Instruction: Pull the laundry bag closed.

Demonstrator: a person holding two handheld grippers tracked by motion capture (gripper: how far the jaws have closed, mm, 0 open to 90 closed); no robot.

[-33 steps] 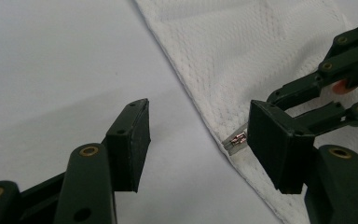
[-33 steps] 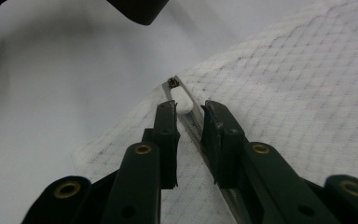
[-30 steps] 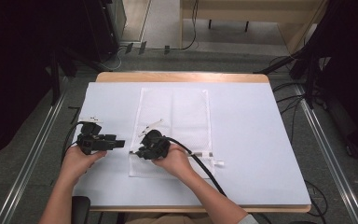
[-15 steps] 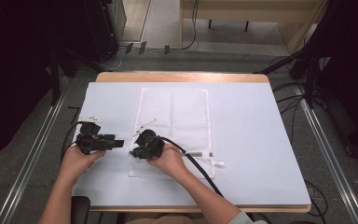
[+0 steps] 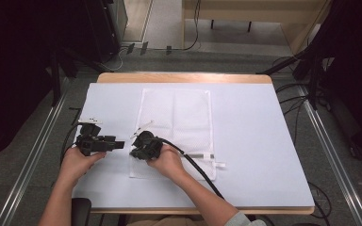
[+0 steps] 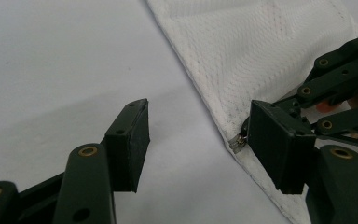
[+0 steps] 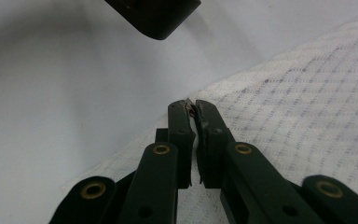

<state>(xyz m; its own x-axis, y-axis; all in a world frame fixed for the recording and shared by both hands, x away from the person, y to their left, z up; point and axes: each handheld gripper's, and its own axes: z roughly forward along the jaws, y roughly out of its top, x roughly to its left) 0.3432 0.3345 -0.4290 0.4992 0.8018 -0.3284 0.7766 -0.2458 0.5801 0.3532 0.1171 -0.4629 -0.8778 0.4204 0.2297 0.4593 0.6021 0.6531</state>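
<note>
Seen from above, one white mesh laundry bag (image 5: 176,127) lies flat on the pale sheet (image 5: 264,141) that covers the wooden table (image 5: 184,77), a little left of the middle, its long side running away from the person. No brand, label or writing can be read on the bag, the sheet or either tool.

Two hand-held grippers are present. The right gripper (image 5: 136,151) rests at the bag's near left edge, held in the person's right hand (image 5: 167,162); its black cable (image 5: 200,172) trails back across the bag's near corner. In the right gripper view its jaws have just been closing and now stand pressed together on a small metal piece (image 7: 190,108), probably the zip pull, at the bag's edge, though the piece is too small to tell for certain. The left gripper view shows one such metal piece (image 6: 238,141) on the seam.

The left gripper (image 5: 118,144), in the left hand (image 5: 78,162), hovers just beside the bag on the bare sheet, pointing toward the right gripper. Its two jaws stand well apart, with nothing between the pads (image 6: 137,144).

Near the bag's left edge lies one short white strip (image 5: 142,127); another lies at its near right corner (image 5: 212,156).
</note>
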